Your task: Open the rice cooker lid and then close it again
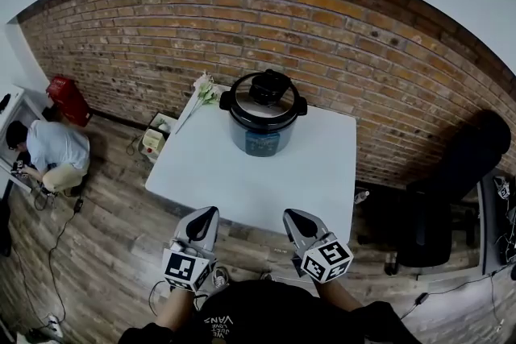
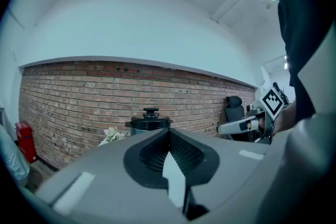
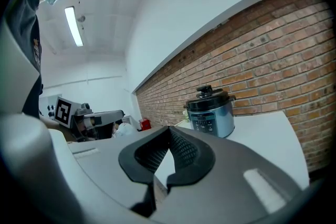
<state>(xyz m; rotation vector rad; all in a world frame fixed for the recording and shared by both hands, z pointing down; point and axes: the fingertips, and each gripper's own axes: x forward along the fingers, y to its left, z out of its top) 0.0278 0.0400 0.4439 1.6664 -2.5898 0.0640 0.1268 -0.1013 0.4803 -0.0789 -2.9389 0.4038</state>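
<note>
Left gripper (image 1: 208, 215) and right gripper (image 1: 292, 217) side by side, both jaws together on nothing, rice cooker (image 1: 264, 129) well ahead of both tips across the white table (image 1: 242, 181), black lid (image 1: 264, 93) sitting closed

Your white counter (image 1: 322, 173) stands before a brick wall (image 1: 363, 36), white flowers (image 1: 205, 90) at its eleven o'clock corner. At your nine o'clock crouches a person (image 1: 52, 149); at three, a black chair (image 1: 451, 173).

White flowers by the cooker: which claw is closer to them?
Left. The left claw hangs at the near edge of the table, straight across from the white flowers at its far left corner. The right claw hangs further to their right.
</note>
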